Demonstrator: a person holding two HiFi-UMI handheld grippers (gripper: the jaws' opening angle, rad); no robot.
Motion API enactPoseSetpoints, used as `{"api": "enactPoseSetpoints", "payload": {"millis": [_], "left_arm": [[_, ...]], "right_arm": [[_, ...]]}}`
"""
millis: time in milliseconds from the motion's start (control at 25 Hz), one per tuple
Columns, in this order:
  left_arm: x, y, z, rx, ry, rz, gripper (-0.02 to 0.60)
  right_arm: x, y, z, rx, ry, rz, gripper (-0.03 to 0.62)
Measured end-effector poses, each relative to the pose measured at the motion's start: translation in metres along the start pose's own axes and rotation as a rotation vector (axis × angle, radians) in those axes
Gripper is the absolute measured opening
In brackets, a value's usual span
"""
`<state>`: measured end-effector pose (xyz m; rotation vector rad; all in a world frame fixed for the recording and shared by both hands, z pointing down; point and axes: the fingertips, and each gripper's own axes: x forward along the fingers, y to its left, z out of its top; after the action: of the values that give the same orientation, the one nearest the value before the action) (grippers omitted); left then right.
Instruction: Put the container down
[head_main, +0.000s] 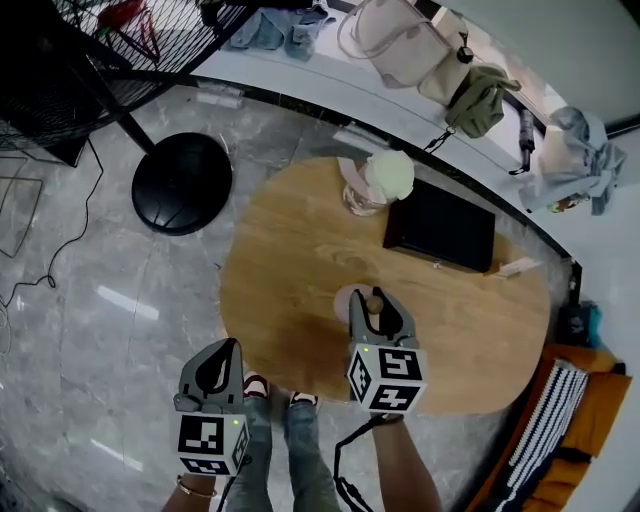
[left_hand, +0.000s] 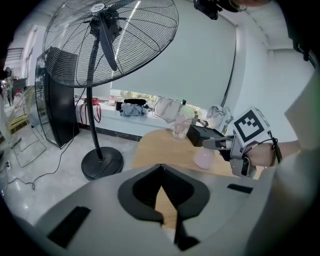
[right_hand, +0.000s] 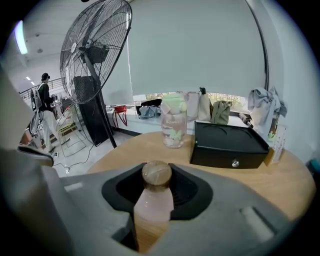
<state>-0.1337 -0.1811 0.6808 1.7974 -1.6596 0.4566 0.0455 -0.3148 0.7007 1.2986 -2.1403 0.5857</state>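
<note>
The container is a small pink bottle (right_hand: 152, 202) with a round wooden stopper (right_hand: 156, 174). My right gripper (right_hand: 156, 192) is shut on it around the neck. In the head view the bottle (head_main: 352, 298) is over the near part of the oval wooden table (head_main: 300, 240), under the right gripper (head_main: 378, 305). The left gripper view shows the bottle (left_hand: 204, 159) upright, its base at or just above the tabletop; I cannot tell which. My left gripper (head_main: 226, 348) hangs off the table's near-left edge, jaws shut (left_hand: 161, 172) with nothing in them.
A black box (head_main: 440, 225) lies at the far right of the table. A clear jar with a pale green lid (head_main: 375, 185) stands at the far edge. A floor fan's round base (head_main: 182, 183) sits left of the table. An orange seat (head_main: 570, 420) is at the right.
</note>
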Motion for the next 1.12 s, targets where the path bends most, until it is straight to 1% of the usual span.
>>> {"api": "enactPoseSetpoints", "payload": {"millis": [200, 760, 920, 1120], "left_arm": [[-0.001, 0.002, -0.002, -0.007, 0.002, 0.008, -0.006], [-0.004, 0.012, -0.006, -0.019, 0.007, 0.027, -0.006], [-0.005, 0.016, -0.007, -0.021, 0.006, 0.037, -0.006], [-0.005, 0.017, -0.008, -0.041, 0.008, 0.036, -0.006]], "right_arm": [[0.01, 0.0, 0.005, -0.007, -0.002, -0.001, 0.133], [0.035, 0.005, 0.021, -0.089, 0.011, 0.032, 0.133], [0.042, 0.005, 0.024, -0.068, 0.017, 0.044, 0.133], [0.051, 0.002, 0.03, -0.095, 0.021, 0.037, 0.133]]}}
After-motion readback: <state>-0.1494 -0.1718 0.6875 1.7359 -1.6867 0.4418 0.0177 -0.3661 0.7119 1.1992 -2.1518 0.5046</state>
